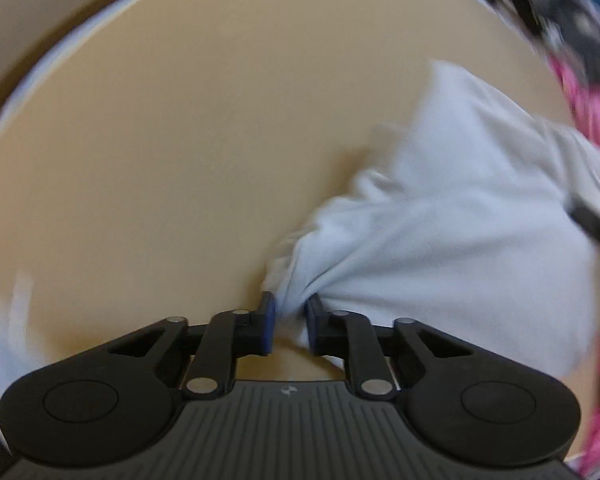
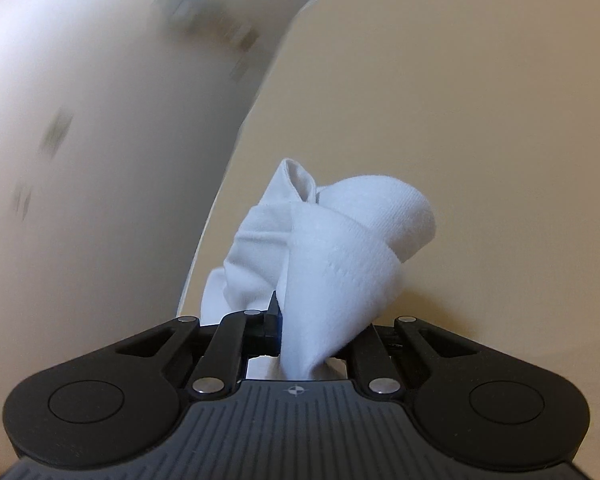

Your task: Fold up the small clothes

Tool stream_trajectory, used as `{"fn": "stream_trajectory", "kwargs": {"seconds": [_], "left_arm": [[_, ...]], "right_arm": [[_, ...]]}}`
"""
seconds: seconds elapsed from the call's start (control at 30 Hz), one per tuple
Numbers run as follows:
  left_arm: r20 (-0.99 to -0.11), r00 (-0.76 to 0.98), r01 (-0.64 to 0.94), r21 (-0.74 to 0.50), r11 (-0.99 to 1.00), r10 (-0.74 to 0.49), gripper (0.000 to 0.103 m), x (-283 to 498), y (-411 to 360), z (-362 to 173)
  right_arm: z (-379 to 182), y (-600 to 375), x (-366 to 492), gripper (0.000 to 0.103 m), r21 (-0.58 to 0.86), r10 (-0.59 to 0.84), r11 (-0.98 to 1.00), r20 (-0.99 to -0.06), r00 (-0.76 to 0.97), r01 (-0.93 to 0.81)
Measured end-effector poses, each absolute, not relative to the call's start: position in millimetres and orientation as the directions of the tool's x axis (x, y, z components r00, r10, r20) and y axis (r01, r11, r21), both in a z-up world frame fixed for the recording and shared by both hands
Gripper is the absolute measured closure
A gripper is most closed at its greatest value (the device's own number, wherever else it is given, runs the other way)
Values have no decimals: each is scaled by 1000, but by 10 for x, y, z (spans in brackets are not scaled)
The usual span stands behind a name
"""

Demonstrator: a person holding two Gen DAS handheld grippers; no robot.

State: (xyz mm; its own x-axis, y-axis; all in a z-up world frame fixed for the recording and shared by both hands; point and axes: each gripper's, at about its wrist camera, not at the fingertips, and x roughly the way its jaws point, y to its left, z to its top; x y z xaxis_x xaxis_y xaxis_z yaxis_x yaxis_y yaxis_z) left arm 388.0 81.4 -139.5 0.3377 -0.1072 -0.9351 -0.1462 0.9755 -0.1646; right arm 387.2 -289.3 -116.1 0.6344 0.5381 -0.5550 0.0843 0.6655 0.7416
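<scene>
1. Over the tan counter (image 1: 160,140), the left gripper (image 1: 290,322) has its blue-padded fingers (image 1: 269,320) clenched on a bunched edge of the white garment (image 1: 440,220), which spreads away to the right and partly rests on the surface.
2. The right gripper (image 2: 300,332) is also clamped on white cloth (image 2: 332,264), gathered into a loose bundle that rises ahead of its fingers; whether this is another part of the same garment I cannot tell.
3. To do this step well, I judge both grips should stay firm while the cloth is drawn taut and level, so that it lays flat without creases.
4. Pink fabric (image 1: 596,116) lies at the counter's far right.
5. The counter has a pale rounded edge (image 1: 60,52); beyond it the room is blurred.
</scene>
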Motion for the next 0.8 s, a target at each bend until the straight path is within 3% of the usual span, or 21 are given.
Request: {"fn": "stream_trajectory", "kwargs": {"seconds": [0.13, 0.27, 0.3, 0.33, 0.37, 0.4, 0.43, 0.5, 0.57, 0.67, 0.8], "left_arm": [[-941, 339, 8, 32, 999, 28, 93, 4847, 3, -1363], [-954, 296, 78, -33, 996, -54, 91, 5188, -553, -1457], [-951, 297, 77, -68, 995, -88, 87, 5169, -574, -1467], [-948, 298, 69, -98, 993, -114, 72, 5118, -546, -1474], [-944, 300, 57, -124, 991, -135, 62, 5026, -473, -1477], [-939, 309, 54, -139, 989, -149, 45, 4921, -385, -1469], [-932, 321, 62, -160, 985, -171, 35, 4781, -268, -1454], [-915, 340, 65, -210, 976, -219, 25, 4480, -23, -1433], [-898, 338, 80, -272, 959, -283, 21, 4263, 152, -1446], [-883, 324, 103, -325, 940, -341, 20, 4156, 104, -1572], [-854, 309, 75, -417, 906, -419, 16, 4295, -113, -1839]], "right_arm": [[-1664, -3815, 3340, 91, 806, 368, 500, -528, 766, 316], [-2274, -4391, 2490, 89, 847, 264, 236, -527, 808, 476], [-2394, -4439, 2300, 84, 849, 254, 193, -527, 811, 491], [-2461, -4476, 2208, 79, 852, 252, 171, -524, 814, 495], [-2513, -4536, 2096, 65, 857, 251, 141, -516, 819, 496], [-2540, -4547, 2029, 54, 865, 257, 117, -501, 826, 488], [-2553, -4605, 1977, 49, 884, 273, 98, -465, 842, 457], [-2474, -4719, 1972, 27, 893, 300, 133, -451, 841, 431], [-2325, -4832, 2079, 11, 878, 323, 251, -473, 820, 408], [-2209, -4987, 2420, 8, 819, 366, 436, -541, 758, 374], [-2165, -5063, 2922, 1, 791, 494, 525, -584, 644, 314]]}}
